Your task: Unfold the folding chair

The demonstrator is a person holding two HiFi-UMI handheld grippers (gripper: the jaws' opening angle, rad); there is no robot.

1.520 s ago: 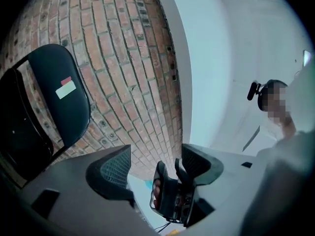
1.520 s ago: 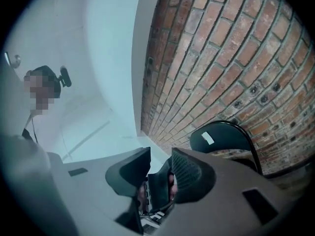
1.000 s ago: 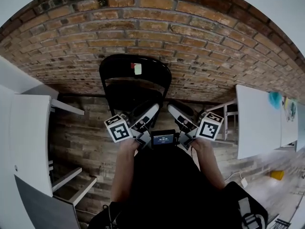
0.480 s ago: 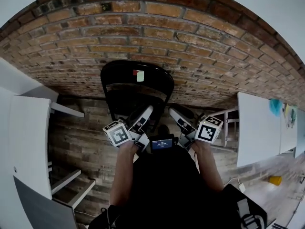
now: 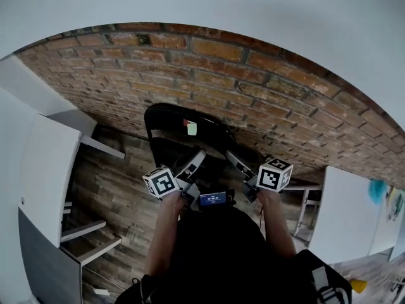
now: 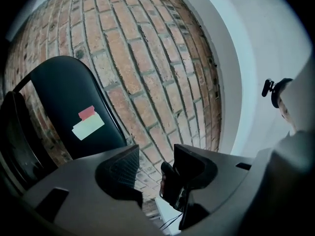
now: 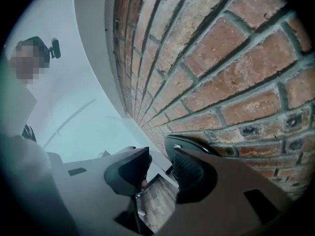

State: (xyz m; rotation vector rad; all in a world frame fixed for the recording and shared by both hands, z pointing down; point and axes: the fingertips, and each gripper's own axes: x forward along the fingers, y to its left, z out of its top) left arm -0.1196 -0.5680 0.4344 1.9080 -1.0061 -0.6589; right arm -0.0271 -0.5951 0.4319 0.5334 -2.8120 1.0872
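A black folding chair [image 5: 183, 122] stands against the brick wall, with a red and pale sticker [image 5: 190, 127] on its backrest. The seat below is dark, and I cannot tell how far it is folded. Both grippers hang side by side in front of the seat. My left gripper [image 5: 197, 154] has its jaws opening with nothing between them. In the left gripper view the backrest [image 6: 69, 97] lies left of those jaws [image 6: 156, 155]. My right gripper [image 5: 233, 158] is also opening and empty. The right gripper view [image 7: 161, 157] shows the chair's rim [image 7: 193, 143] just behind its right jaw.
The brick wall [image 5: 285, 87] rises behind the chair with a white wall above it. White tables stand at the left [image 5: 44, 170] and right [image 5: 345, 220]. Wooden floor [image 5: 120, 189] lies between them. A small screen [image 5: 212, 199] sits at the person's chest.
The head view has tilted up, so more white wall shows. Both grippers have shifted together in front of the chair and hold nothing.
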